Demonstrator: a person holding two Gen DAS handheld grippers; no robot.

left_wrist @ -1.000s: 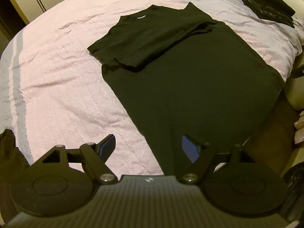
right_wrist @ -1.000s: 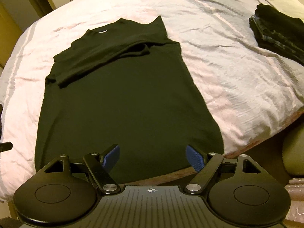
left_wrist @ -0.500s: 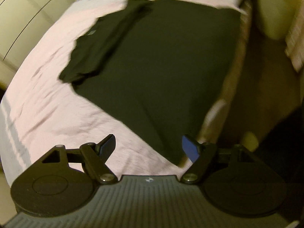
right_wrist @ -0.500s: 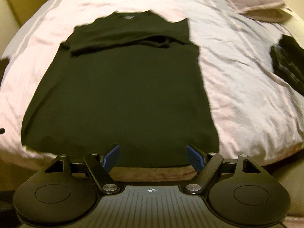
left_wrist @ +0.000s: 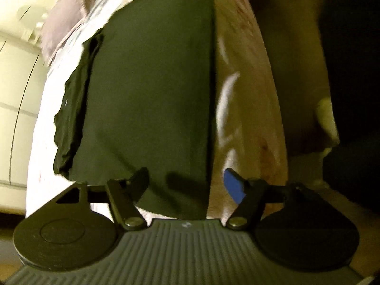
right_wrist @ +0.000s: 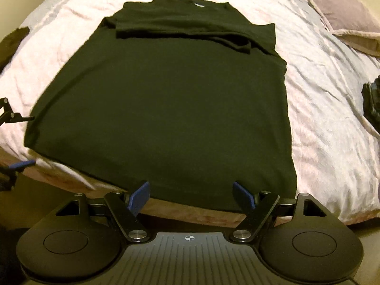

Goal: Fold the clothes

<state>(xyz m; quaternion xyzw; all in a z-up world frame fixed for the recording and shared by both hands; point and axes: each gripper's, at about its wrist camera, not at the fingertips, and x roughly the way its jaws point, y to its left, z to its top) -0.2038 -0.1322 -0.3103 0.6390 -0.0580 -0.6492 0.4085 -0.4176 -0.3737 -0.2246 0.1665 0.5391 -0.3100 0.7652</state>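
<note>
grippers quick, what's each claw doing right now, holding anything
Left claw: open, holding nothing, at the black shirt's hem corner.
Right claw: open, holding nothing, at the near hem.

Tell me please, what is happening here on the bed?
A person is folding clothes with a two-finger gripper in each hand. A black T-shirt lies flat on the bed, its sleeves already folded in across the chest. The right gripper is open at the bottom hem, near the shirt's right corner. The left gripper is open too, at the hem's left corner. Neither holds the cloth yet. A pile of dark clothes sits at the right edge, and a pillow lies at the far right.
</note>
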